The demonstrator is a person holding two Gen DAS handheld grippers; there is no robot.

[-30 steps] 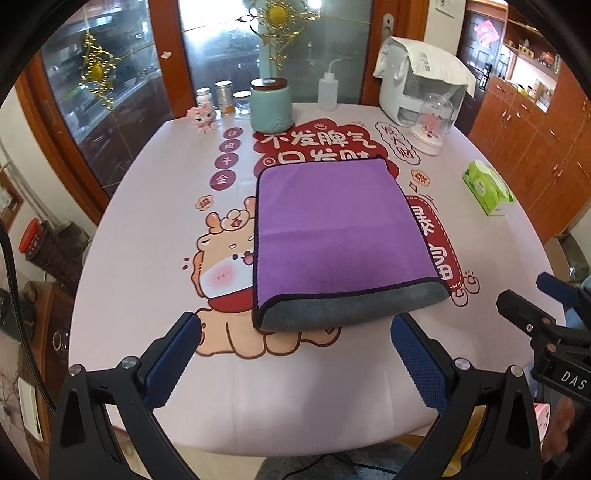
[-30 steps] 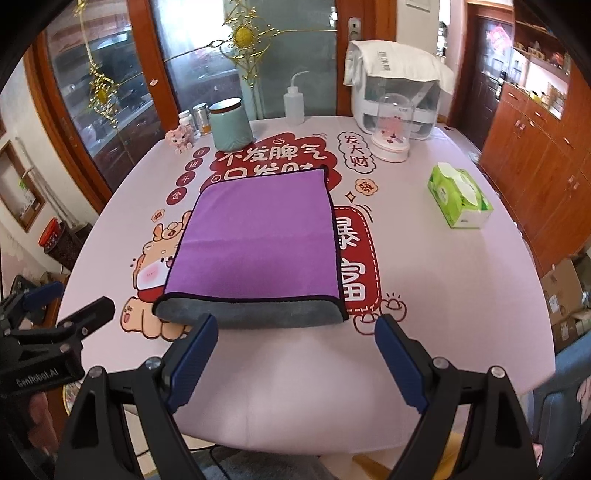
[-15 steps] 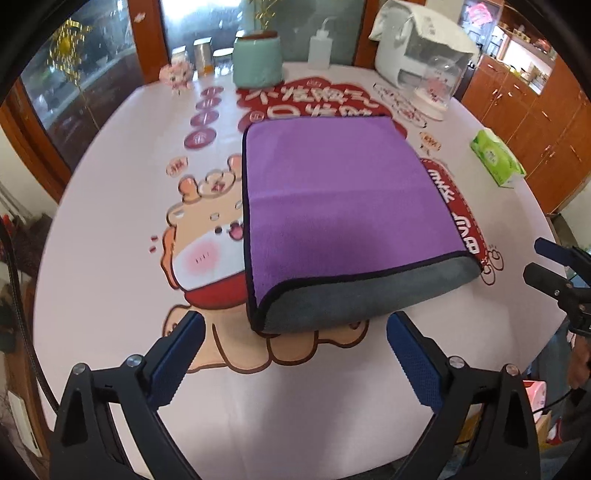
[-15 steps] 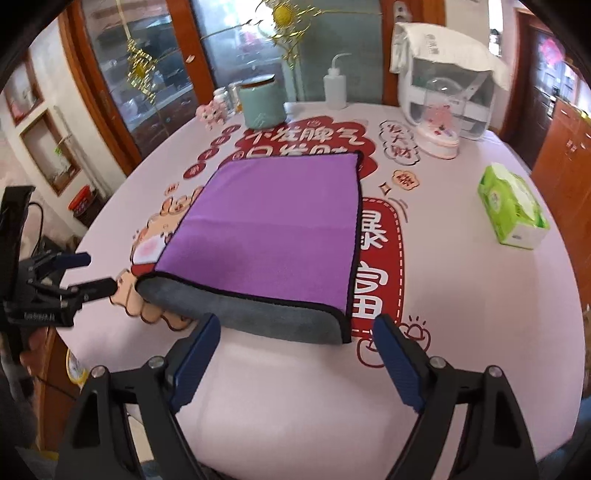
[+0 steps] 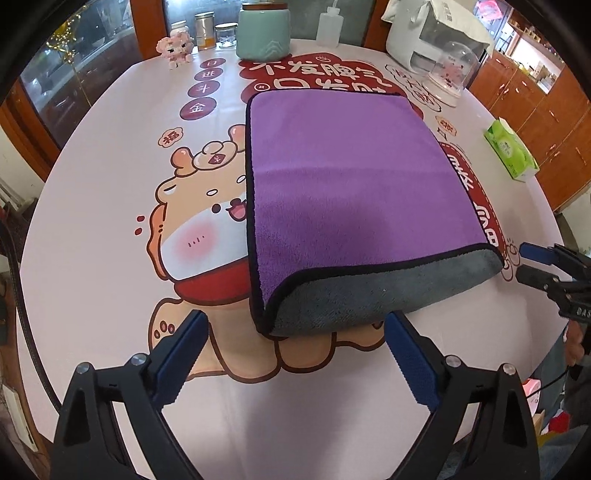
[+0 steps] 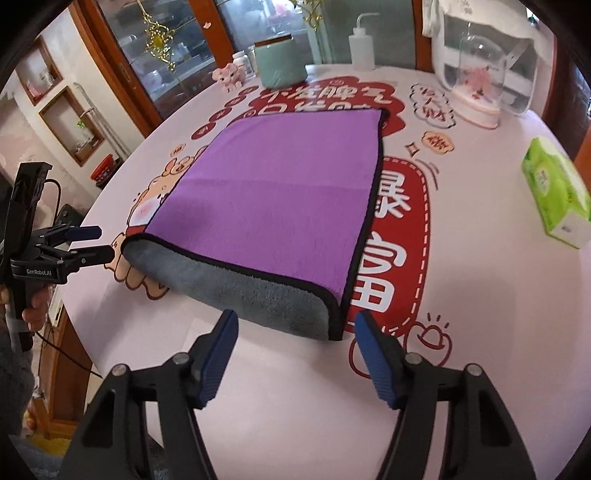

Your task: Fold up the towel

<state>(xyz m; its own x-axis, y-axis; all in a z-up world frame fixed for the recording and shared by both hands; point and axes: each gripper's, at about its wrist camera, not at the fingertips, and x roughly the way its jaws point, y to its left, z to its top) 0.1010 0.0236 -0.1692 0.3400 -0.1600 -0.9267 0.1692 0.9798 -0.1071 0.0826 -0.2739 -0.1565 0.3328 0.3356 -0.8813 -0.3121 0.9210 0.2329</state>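
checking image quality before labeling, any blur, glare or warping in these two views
Left wrist view: sharp, towel crisp, fisheye bows the table edge, dark vignette corners. Right wrist view: slightly softer, glass dome and printed text smeared, same warping; a soft shadow lies near the right gripper.

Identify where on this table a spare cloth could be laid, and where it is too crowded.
Free: the strip between the towel and the tissue box, and the near edge in front of both grippers. Crowded: the far rim, with the green jar, squeeze bottle and glass dome.

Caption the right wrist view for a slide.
Open right hand-held gripper approaches the near corner of a folded purple towel.
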